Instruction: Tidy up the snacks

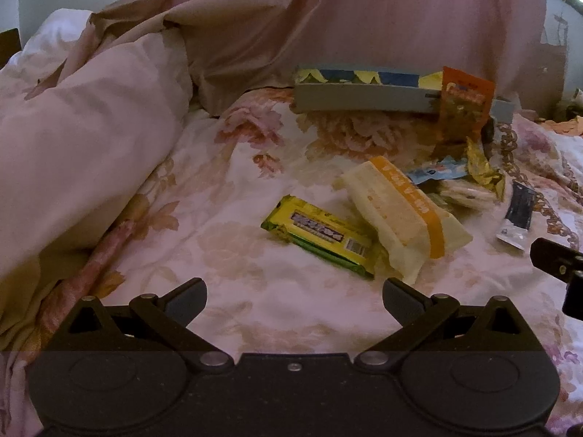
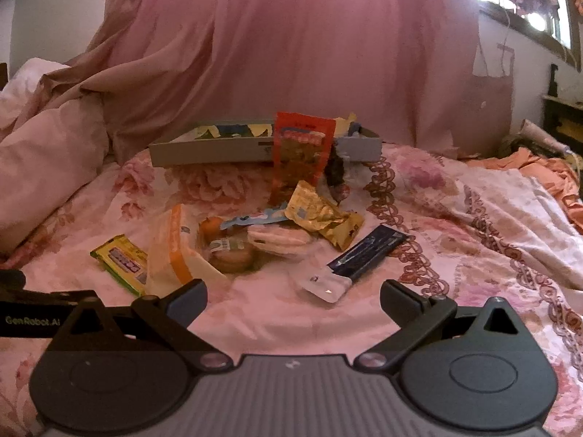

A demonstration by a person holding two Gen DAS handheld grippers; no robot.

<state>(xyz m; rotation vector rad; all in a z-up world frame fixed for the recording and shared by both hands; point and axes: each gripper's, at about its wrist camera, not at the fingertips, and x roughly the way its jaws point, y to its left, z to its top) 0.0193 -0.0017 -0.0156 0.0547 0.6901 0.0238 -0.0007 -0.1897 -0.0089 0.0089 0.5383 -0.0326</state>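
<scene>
Soft floral bedding (image 2: 455,218) lay under both tools. The left hand-held gripper (image 1: 294,296) and the right hand-held gripper (image 2: 293,296) each hovered with jaws spread wide, holding nothing.

Just ahead of the left one lay one yellow bar (image 1: 320,235), touching one cream bag with an orange band (image 1: 400,215). Just ahead of the right one lay one dark blue stick pack (image 2: 359,258). Beyond were one gold wrapper (image 2: 322,218), one light blue packet (image 2: 251,220) and one orange pouch (image 2: 302,153) leaning on one grey box (image 2: 211,151).

Likely trouble: the slick wrappers could slide, the sheet could bunch between the fingers, and the pouch could topple.
</scene>
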